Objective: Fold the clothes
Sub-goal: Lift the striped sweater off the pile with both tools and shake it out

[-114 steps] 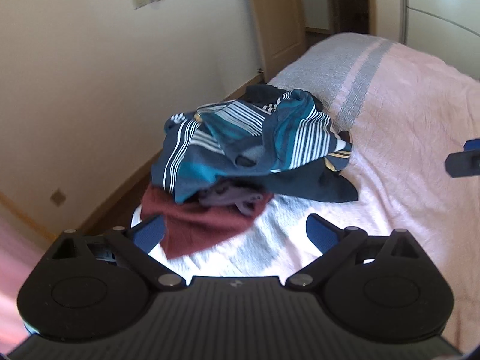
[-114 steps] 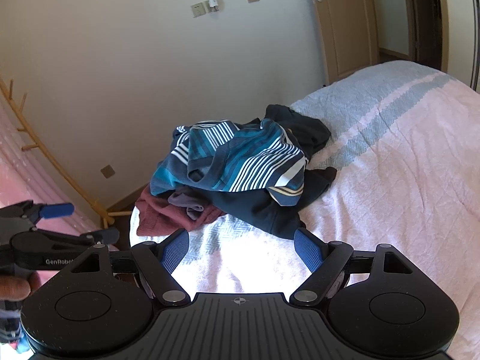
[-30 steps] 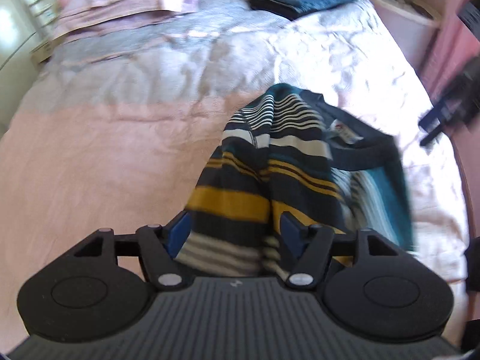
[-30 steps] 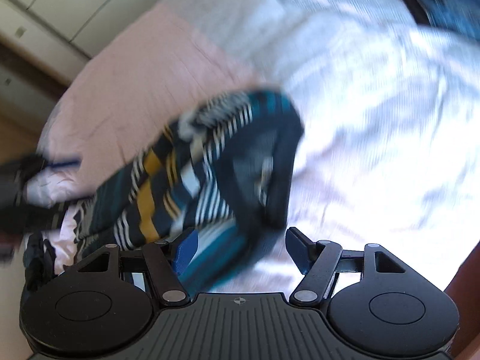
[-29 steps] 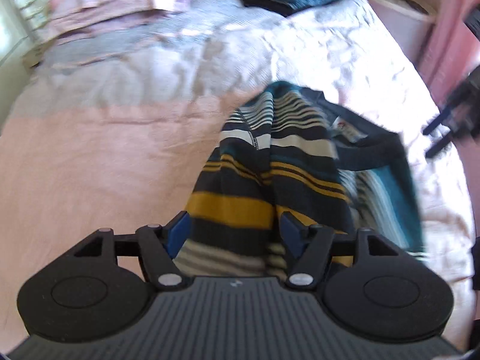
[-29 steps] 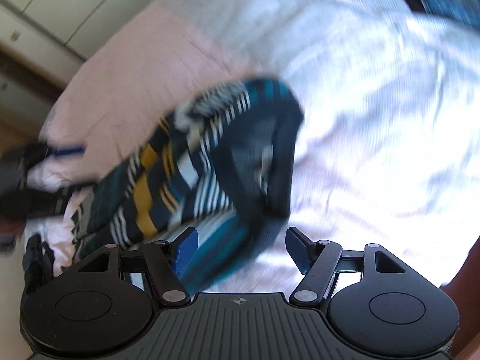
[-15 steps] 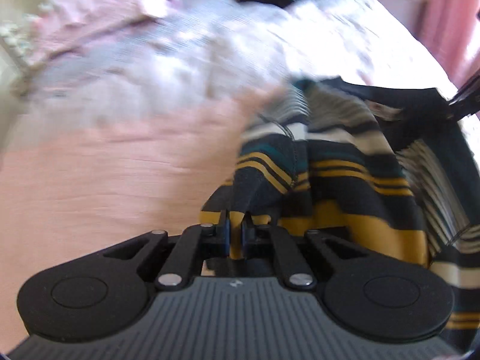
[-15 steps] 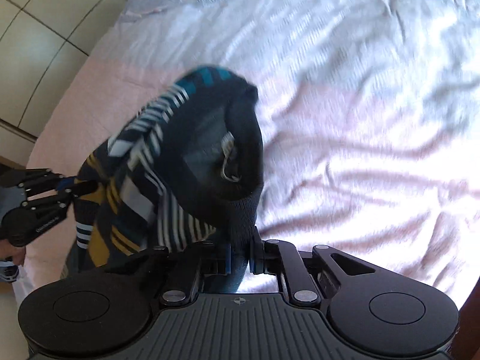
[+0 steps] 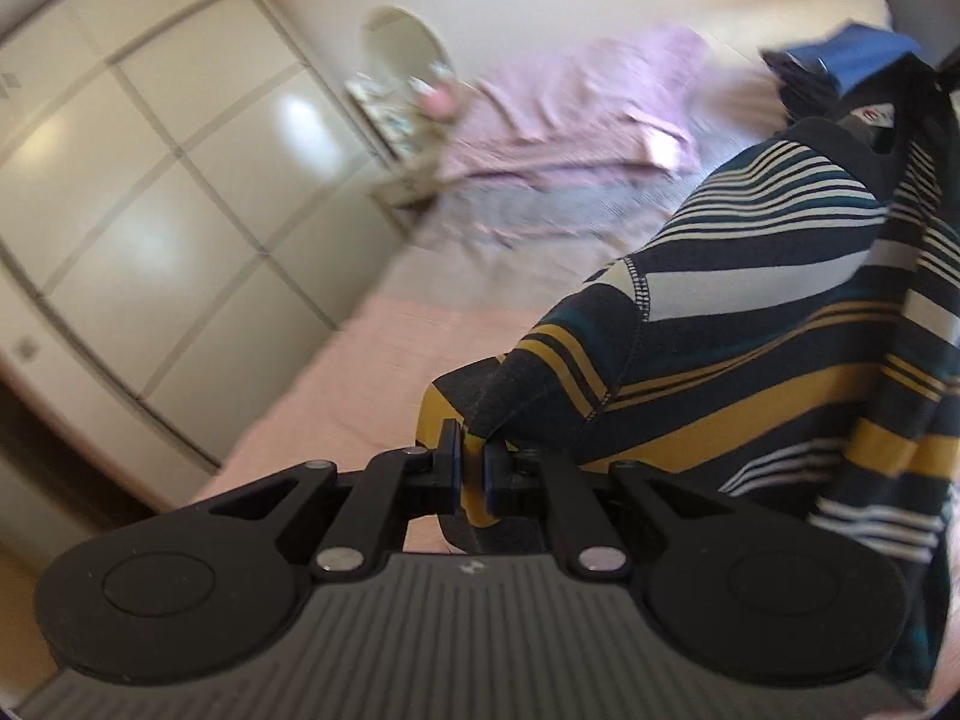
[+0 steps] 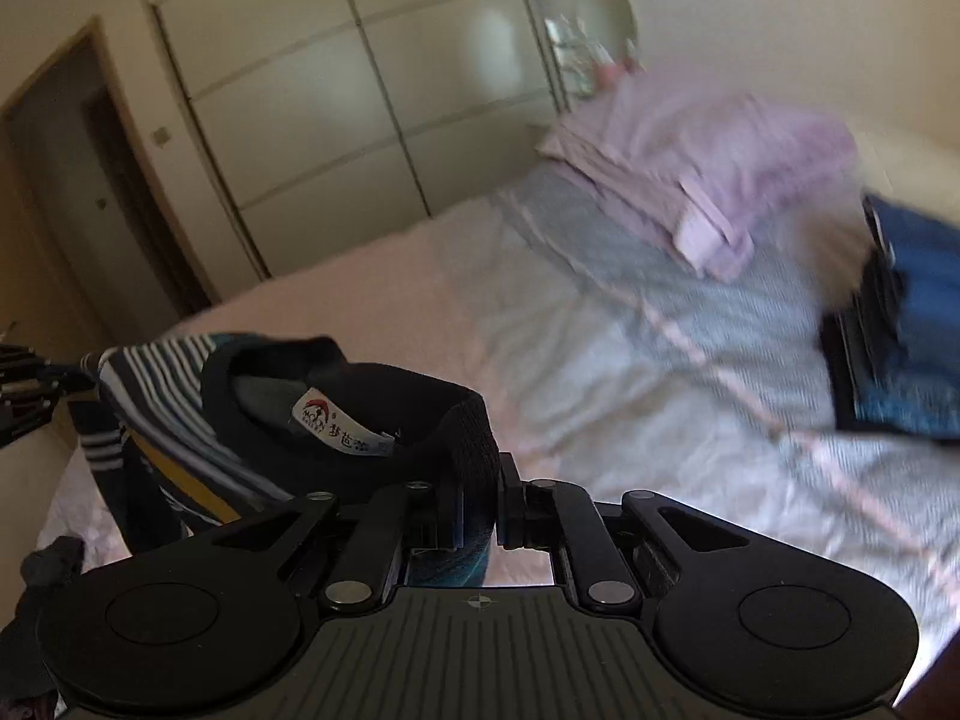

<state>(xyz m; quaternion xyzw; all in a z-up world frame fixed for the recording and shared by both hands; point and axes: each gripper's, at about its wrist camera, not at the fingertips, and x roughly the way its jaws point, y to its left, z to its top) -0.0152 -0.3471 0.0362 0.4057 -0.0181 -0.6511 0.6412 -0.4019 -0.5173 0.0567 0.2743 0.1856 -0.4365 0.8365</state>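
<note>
**Striped shirt up, fold not started**

Bed (image 10: 600, 330) is carrying a folded stack (image 10: 900, 324). Striped shirt (image 9: 750, 330) is hanging over it, unfolded; left gripper (image 9: 467, 474) pinching its edge, right gripper (image 10: 480, 510) pinching the collar (image 10: 468, 420)

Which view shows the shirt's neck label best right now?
The right wrist view: the neck label faces the camera inside the dark collar of the striped shirt, its print sharp. The left wrist view catches only a small, blurred corner of it far off.
</note>
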